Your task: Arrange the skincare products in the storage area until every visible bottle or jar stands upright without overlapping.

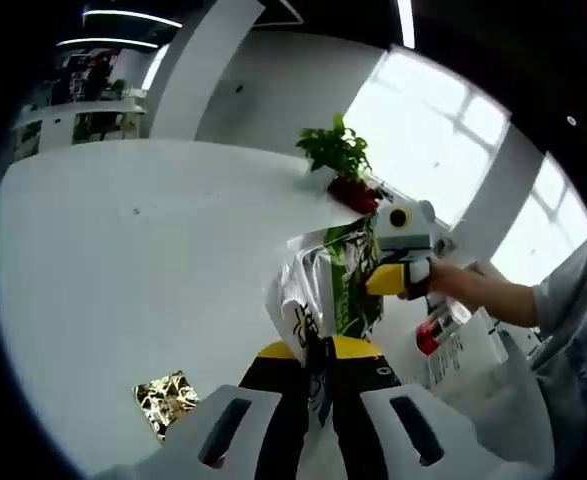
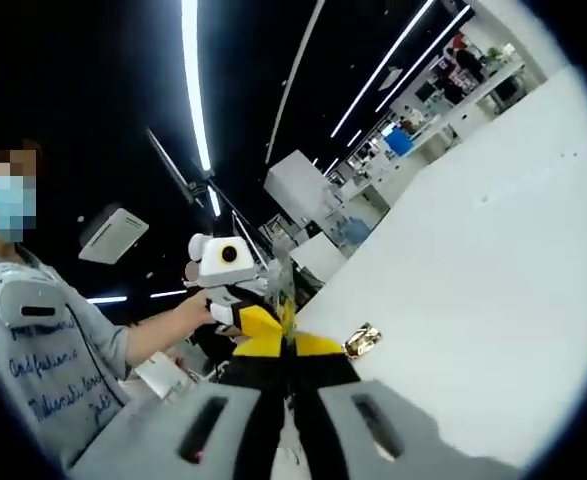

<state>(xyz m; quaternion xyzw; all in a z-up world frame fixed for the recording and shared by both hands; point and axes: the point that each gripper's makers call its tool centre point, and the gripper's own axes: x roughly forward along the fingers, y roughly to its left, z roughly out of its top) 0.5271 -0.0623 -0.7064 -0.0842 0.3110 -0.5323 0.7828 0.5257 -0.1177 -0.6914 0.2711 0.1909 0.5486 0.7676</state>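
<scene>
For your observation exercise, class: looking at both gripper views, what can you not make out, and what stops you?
- Bag print, left gripper view: creased, partly behind the jaws of the left gripper.
- Bottle label, same view: too small, partly behind a hand.
- Gold packet, right gripper view: too small to identify.
- What the right gripper pinches: edge-on, thin.
- Far shelves: blurred.

Each tool [image 1: 321, 372] [image 2: 288, 350] is built with black jaws, yellow tips and grey slotted housings. A grey printed top [image 2: 48, 360] with short sleeves is worn at 8 o'clock.
</scene>
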